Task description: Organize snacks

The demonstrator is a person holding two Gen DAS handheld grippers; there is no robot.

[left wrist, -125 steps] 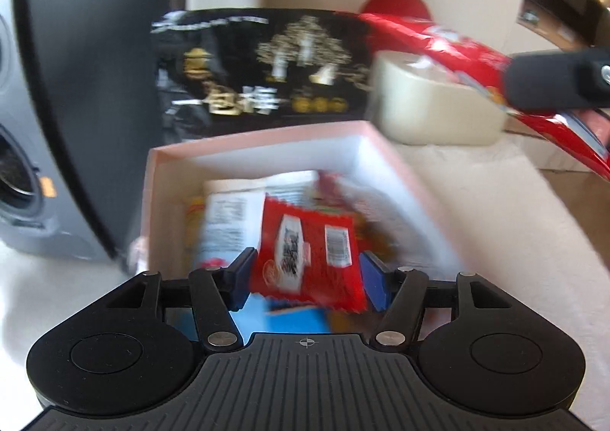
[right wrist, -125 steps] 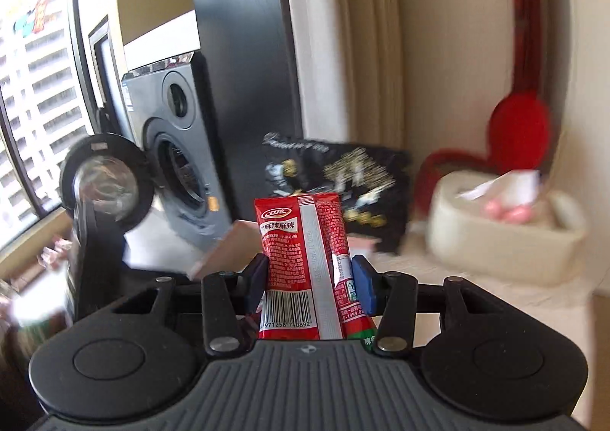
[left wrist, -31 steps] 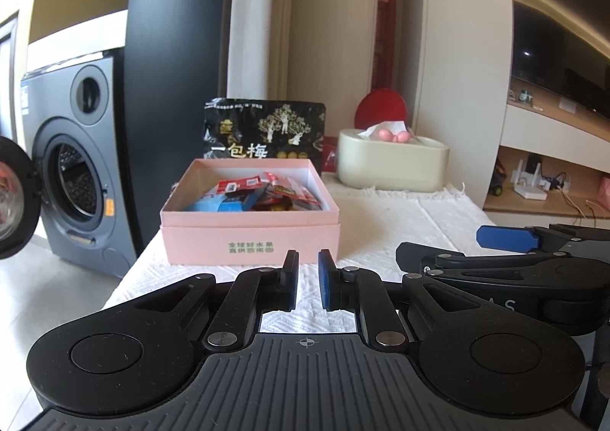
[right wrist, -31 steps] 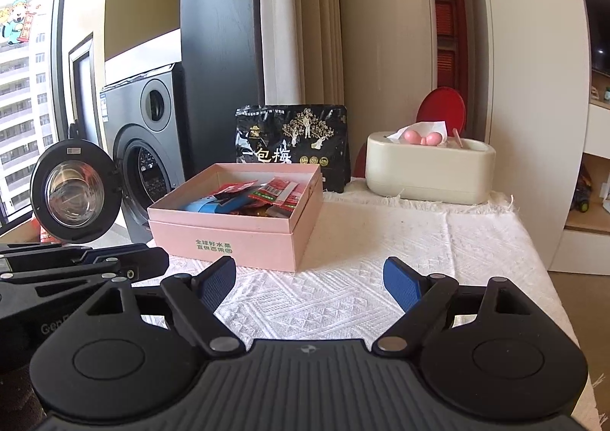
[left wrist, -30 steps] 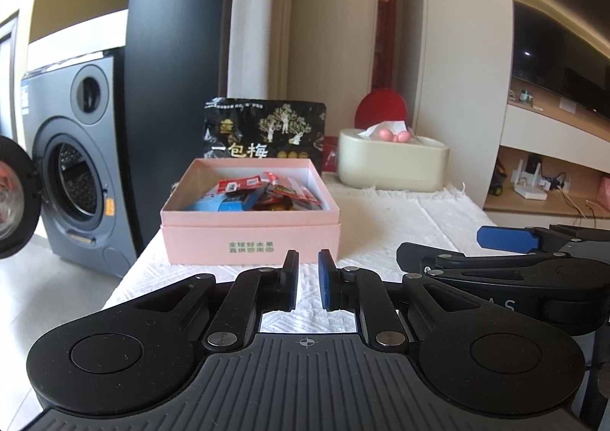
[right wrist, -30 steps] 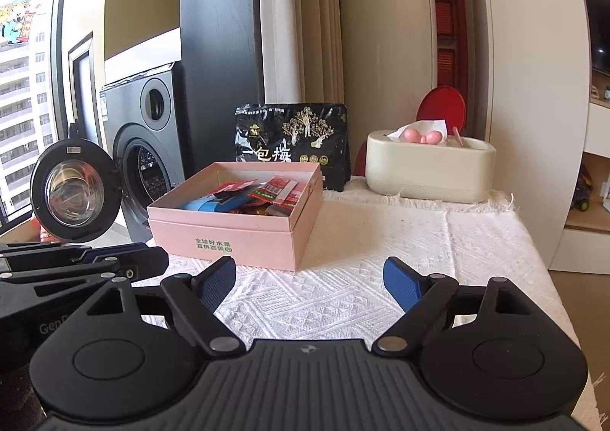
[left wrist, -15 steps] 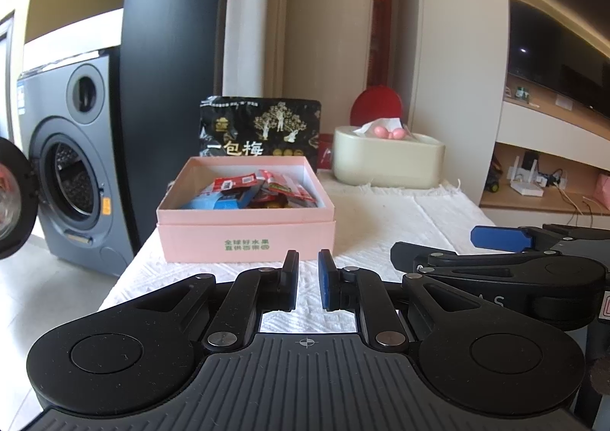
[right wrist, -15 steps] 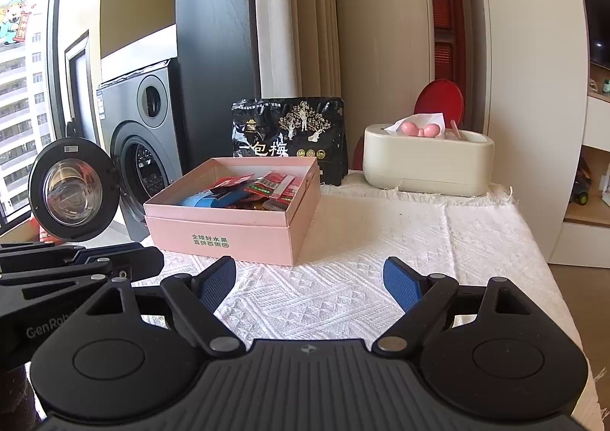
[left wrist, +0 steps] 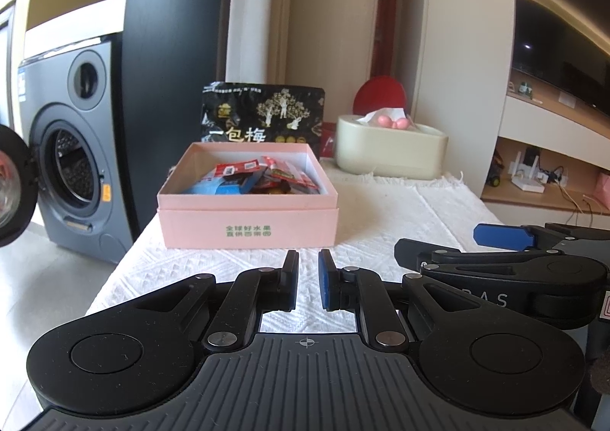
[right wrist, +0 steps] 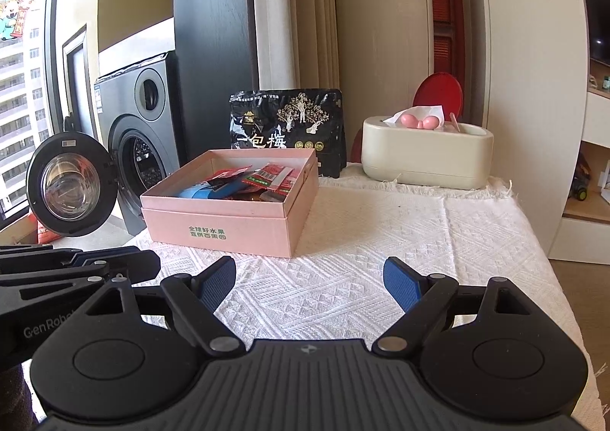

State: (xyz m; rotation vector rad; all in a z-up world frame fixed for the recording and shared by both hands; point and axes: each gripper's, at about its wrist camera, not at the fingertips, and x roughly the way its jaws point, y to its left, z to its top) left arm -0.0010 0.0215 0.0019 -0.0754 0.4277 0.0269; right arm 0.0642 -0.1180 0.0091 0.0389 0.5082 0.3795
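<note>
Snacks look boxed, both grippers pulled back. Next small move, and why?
Probably none beyond keeping both clear. The snack packets all lie inside the pink box, no loose packet shows on the white tablecloth, the left gripper is shut on nothing, and the right gripper is open and empty.

Left gripper point(left wrist: 308, 280) closed, nothing between its pads. Right gripper point(right wrist: 309, 284) beside it, jaws wide apart, empty.

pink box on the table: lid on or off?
Off. The pink box is open-topped, with red and blue snack packets visible inside in both wrist views. No separate lid is in view.
</note>
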